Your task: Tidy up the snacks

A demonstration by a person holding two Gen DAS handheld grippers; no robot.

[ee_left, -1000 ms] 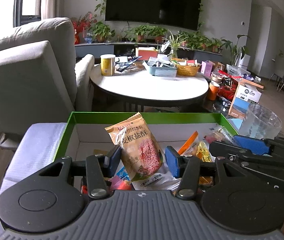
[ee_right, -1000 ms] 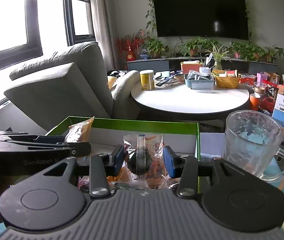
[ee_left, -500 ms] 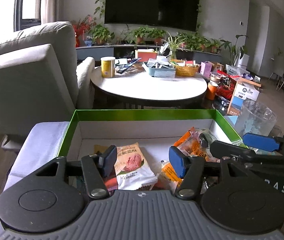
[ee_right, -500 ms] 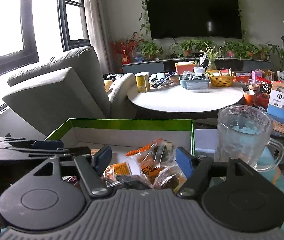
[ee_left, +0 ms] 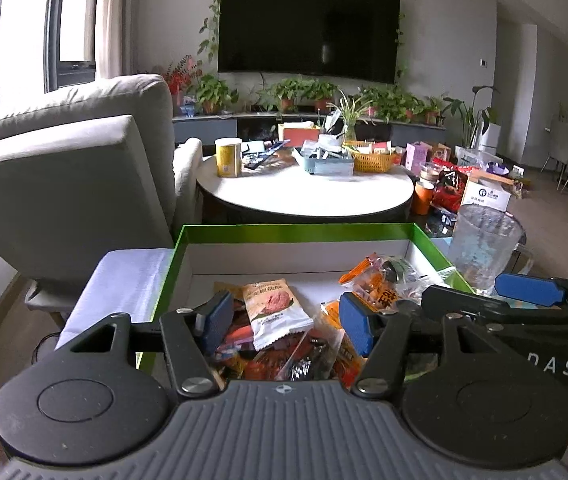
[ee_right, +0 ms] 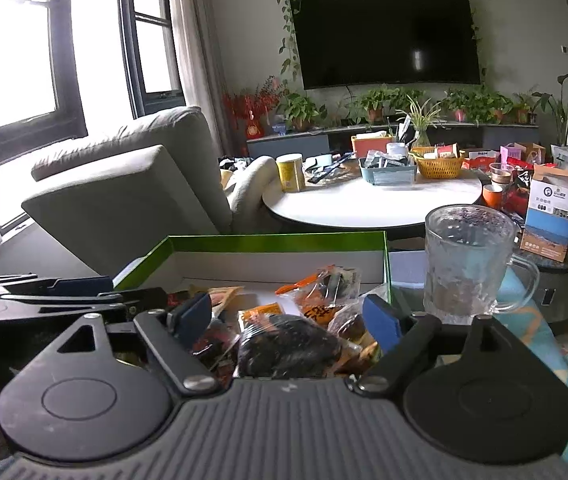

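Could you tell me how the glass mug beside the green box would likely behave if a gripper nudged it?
The glass mug looks thick-walled, so probably heavy and rigid. It stands tall and upright, so a high push might tip it. Glass seems slippery and breakable.

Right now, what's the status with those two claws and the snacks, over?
Left claw open, right claw open, both empty. Snack packets lie in green-rimmed box. Glass mug beside box, not blocking.
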